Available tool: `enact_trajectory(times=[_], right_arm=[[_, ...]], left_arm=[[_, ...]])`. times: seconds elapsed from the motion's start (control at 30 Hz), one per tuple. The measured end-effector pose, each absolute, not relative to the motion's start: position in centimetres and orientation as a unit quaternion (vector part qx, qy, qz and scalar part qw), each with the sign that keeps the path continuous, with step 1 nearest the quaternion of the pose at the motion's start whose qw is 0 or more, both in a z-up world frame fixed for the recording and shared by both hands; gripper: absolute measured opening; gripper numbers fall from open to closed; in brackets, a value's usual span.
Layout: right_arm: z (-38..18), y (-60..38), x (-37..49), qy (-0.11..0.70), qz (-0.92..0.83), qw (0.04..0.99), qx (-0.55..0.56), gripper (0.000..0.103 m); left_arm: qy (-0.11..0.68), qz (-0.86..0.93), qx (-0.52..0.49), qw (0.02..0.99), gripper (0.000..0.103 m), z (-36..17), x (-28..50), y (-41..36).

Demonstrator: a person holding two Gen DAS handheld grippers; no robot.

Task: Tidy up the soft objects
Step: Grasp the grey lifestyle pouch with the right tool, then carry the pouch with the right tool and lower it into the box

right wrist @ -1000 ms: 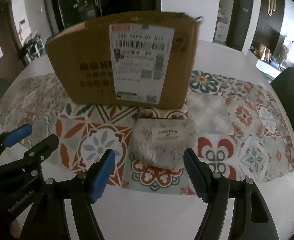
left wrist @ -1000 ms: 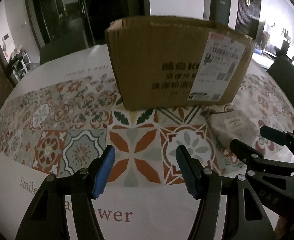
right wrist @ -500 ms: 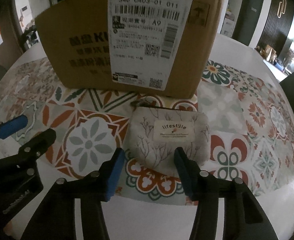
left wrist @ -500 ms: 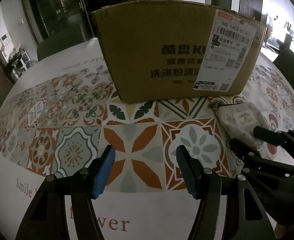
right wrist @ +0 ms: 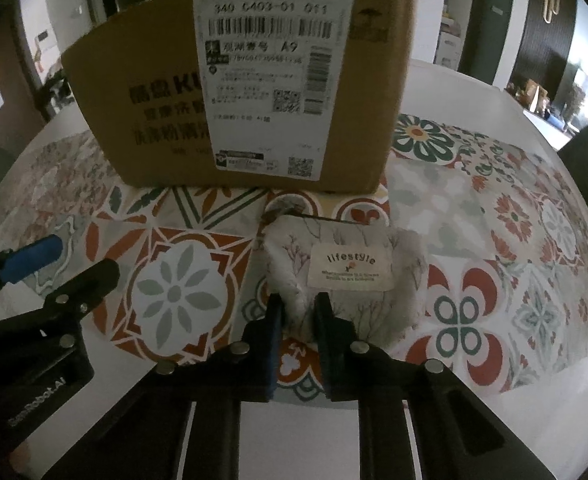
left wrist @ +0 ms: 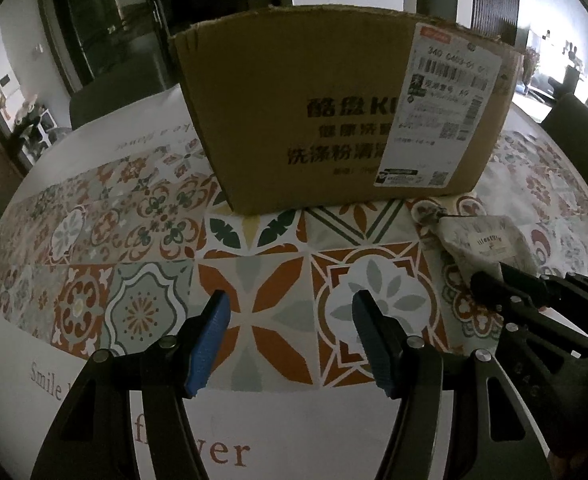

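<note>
Behind the cardboard box (right wrist: 254, 92) I can see nothing of its inside, since only the front wall with its shipping label (right wrist: 272, 80) faces my cameras, and the room beyond is dim: dark glass doors, a dark chair edge, bright windows to the right. Much of the label's fine print is too blurred to read. On the left wrist view my right gripper hides the near end of the pouch (left wrist: 490, 244). That fabric pouch (right wrist: 346, 276) is pale with a branch print and a cream patch reading "lifestyle", a dark zipper along its far edge; it lies on the table just in front of the box. My right gripper (right wrist: 299, 308) has just been closing, and its jaws now pinch a fold of the pouch's near left edge. My left gripper (left wrist: 290, 312) hangs about half open over the patterned tiles with nothing between its blue pads (left wrist: 210, 344). Underneath is a tile-print tablecloth (left wrist: 134, 248) with a white border carrying lettering.
</note>
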State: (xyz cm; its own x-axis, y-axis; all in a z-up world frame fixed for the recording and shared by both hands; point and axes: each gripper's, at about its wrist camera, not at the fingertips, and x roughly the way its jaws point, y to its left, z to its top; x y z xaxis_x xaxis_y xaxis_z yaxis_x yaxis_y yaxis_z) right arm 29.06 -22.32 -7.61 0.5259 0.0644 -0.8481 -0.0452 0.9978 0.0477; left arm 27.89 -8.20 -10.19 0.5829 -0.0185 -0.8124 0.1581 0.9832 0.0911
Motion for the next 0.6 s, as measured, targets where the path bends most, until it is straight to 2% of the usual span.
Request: enact_trajectory(times=[0.6], right_arm=[[-1.4, -23.0, 25.3, 0.424, 0.026, 0.904, 0.053, 0.013]], left_arm=[[0.401, -0.069, 0.064, 0.911, 0.065, -4.8, 24.9, -8.2]])
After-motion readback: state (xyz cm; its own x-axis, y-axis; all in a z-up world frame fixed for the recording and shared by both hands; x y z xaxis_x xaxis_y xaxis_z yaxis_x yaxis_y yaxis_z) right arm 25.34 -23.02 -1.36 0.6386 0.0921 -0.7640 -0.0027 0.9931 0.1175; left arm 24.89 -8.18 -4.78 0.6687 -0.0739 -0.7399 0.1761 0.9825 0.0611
